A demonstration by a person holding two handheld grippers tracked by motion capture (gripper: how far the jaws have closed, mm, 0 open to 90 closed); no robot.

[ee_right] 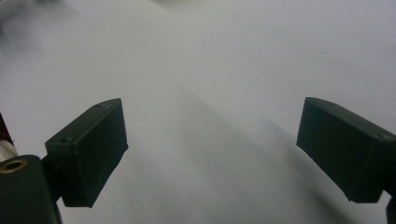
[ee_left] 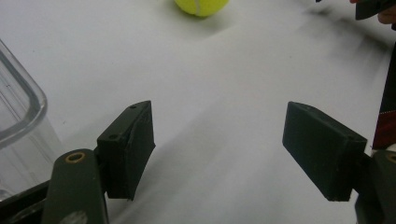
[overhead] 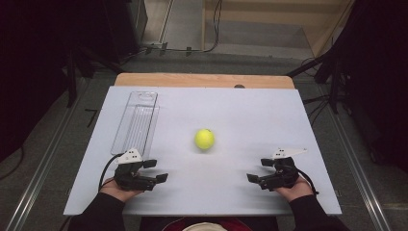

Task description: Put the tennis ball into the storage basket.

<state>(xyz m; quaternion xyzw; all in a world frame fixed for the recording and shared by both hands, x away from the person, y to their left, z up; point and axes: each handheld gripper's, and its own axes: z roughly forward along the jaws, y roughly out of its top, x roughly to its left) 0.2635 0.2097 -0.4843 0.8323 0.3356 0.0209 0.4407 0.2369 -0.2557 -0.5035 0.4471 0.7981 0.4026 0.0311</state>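
Item: yellow-green ball (overhead: 204, 139), resting near the middle of the white table (overhead: 250, 120), untouched.

Left gripper (overhead: 156, 171), at 7 o'clock from the ball: jaws spread apart, nothing between them.

Right gripper (overhead: 257, 169), at 4 o'clock from the ball: jaws spread wide, holding nothing.

Clear plastic tray (overhead: 137, 120), at 10 o'clock from the ball, well apart from it.
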